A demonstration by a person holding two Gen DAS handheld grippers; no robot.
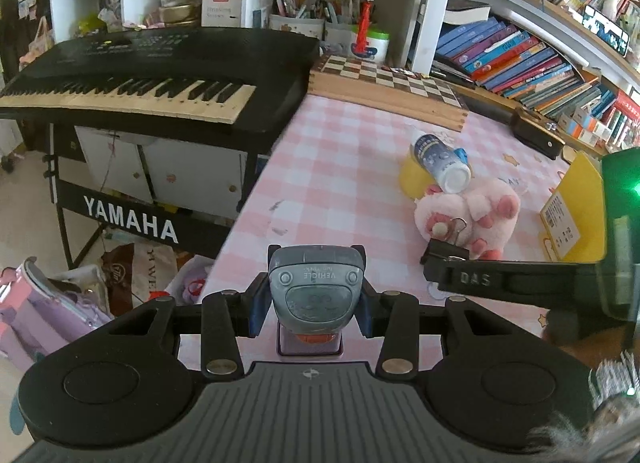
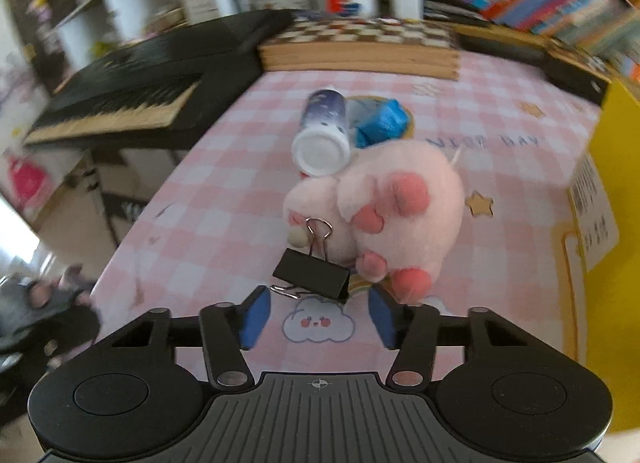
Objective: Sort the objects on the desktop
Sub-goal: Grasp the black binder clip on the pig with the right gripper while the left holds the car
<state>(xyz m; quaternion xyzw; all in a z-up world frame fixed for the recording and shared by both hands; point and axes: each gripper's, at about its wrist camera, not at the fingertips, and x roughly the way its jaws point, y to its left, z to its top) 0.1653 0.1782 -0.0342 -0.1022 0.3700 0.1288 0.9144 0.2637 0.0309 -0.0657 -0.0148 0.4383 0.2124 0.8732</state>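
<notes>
My left gripper [image 1: 313,299] is shut on a grey toy vehicle [image 1: 314,287], underside up, held above the near edge of the pink checked tablecloth [image 1: 340,167]. My right gripper [image 2: 318,315] is open and empty, just short of a black binder clip [image 2: 311,274] that lies against a pink plush paw toy [image 2: 400,207]. The right gripper's finger shows in the left wrist view [image 1: 480,281] beside the clip [image 1: 444,253]. A white-capped bottle [image 2: 324,135] lies on its side behind the plush, next to a blue packet [image 2: 382,123].
A yellow box [image 2: 608,191] stands at the right. A wooden chessboard box [image 1: 384,91] lies at the back, a black Yamaha keyboard [image 1: 160,71] at the left beyond the table edge, bookshelves [image 1: 540,51] at the right. A yellow cup [image 1: 412,177] sits behind the bottle.
</notes>
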